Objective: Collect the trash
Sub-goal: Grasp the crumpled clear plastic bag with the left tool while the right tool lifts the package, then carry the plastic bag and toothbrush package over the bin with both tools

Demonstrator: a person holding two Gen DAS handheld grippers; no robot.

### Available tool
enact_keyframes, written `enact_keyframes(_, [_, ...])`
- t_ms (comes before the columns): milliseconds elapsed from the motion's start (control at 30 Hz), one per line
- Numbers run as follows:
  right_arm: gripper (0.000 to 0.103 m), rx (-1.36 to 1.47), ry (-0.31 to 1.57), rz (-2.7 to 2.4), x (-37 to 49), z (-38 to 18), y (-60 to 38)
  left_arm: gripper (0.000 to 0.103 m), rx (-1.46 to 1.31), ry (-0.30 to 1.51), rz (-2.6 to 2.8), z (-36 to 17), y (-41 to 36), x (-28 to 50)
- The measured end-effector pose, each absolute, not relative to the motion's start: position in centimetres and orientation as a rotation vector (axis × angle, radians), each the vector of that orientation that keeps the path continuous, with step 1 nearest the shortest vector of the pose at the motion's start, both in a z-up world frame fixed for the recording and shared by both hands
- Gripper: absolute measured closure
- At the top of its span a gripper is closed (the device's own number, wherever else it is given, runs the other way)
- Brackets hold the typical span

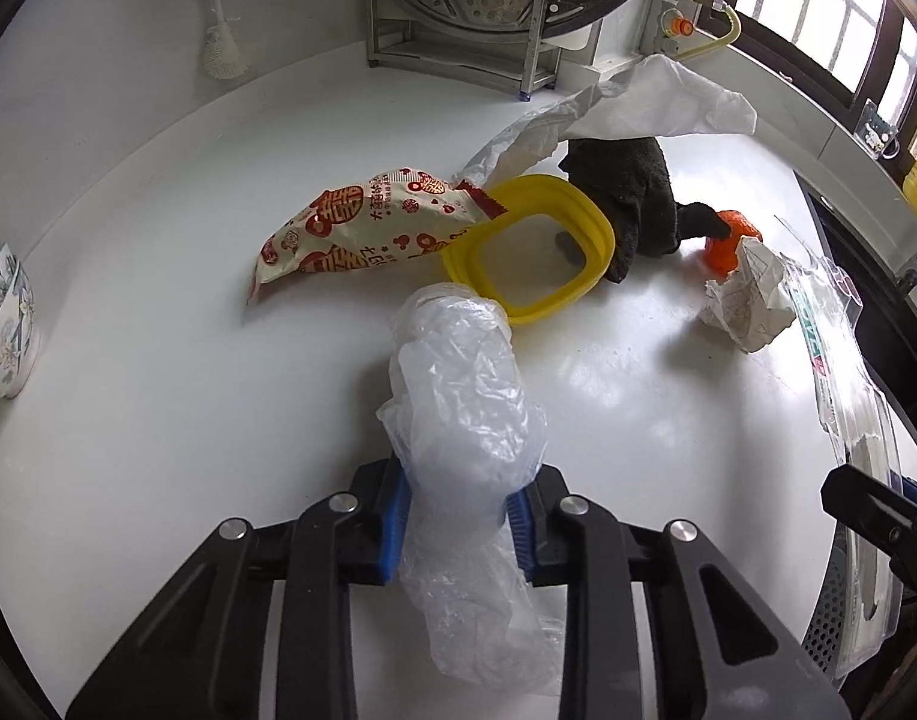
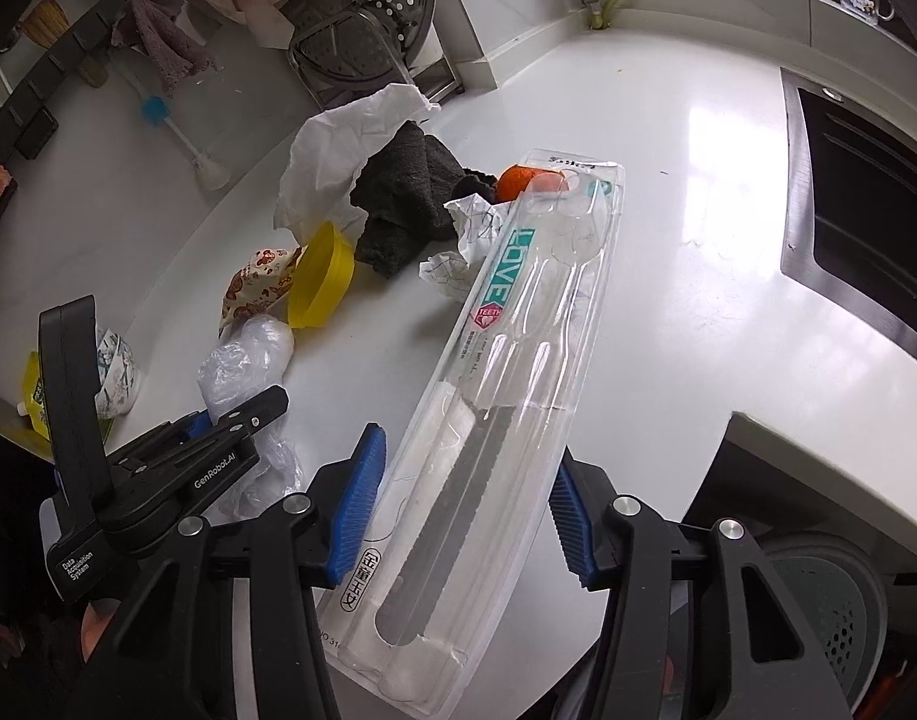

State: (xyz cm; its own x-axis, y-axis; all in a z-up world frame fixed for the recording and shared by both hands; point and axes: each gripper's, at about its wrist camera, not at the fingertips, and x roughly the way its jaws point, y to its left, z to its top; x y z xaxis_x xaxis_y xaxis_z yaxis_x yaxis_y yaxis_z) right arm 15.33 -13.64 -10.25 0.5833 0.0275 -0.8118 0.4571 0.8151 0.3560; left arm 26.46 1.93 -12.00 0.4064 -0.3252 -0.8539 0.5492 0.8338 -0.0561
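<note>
Trash is scattered over the white countertop (image 1: 158, 420), and two pieces of it are already held. At the far left of the left wrist view a floral bowl (image 1: 2, 330) is seen at the counter's edge. Further right a red-and-white snack wrapper (image 1: 362, 222) lies with its end tucked against a yellow lid (image 1: 530, 246). A crumpled clear plastic bag (image 1: 464, 438) is clamped between the blue pads of the left gripper (image 1: 458, 519), whose fingers are closed against it on both sides. Beyond the lid a black cloth (image 1: 626, 198) is draped, partly under a sheet of white paper (image 1: 656, 102), and an orange fruit (image 1: 728, 240) is seen just beside a crumpled ball of paper (image 1: 746, 294).

In the right wrist view a long clear toothbrush blister pack (image 2: 518, 360) is shown lying between the fingers of the right gripper (image 2: 464, 510). The fingers are spread to either side of the pack; whether the pads press on it cannot be told. To the far right the dark sink (image 2: 860, 204) is set into the countertop, and a grey perforated basket (image 2: 830, 618) is seen below the counter's edge.
</note>
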Motion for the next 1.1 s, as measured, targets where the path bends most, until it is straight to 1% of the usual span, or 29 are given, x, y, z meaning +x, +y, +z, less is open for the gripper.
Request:
enact_keyframes(167, [0.053,0.580,0.905,-0.270,14.6,-9.2,-13.9,0.078,0.244,1.003,-0.572,-11.0,2.4,25.5])
enact_keyframes(200, [0.056,0.582,0.899,-0.272,14.3,-9.0,-13.9,0.078,0.243,1.000,-0.574,-10.7,2.5,25.3])
enact_keyframes(233, [0.064,0.582,0.902,-0.270,14.2,-8.9,-14.0,0.078,0.240,0.997,-0.576,-10.5,2.6,25.0])
enact_keyframes(267, [0.068,0.582,0.909,-0.265,14.0,-8.9,-14.1,0.078,0.238,0.994,-0.577,-10.2,2.8,24.8])
enact_keyframes(367, [0.071,0.582,0.933,-0.256,13.6,-9.3,-14.1,0.078,0.235,0.994,-0.585,-9.8,3.0,24.0])
enact_keyframes(633, [0.073,0.610,0.954,-0.236,12.2,-10.8,-13.9,0.078,0.247,1.002,-0.584,-9.2,3.8,21.9])
enact_keyframes(1100, [0.074,0.639,0.866,-0.238,11.6,-8.5,-15.1,0.078,0.242,0.979,-0.581,-7.5,4.4,20.6])
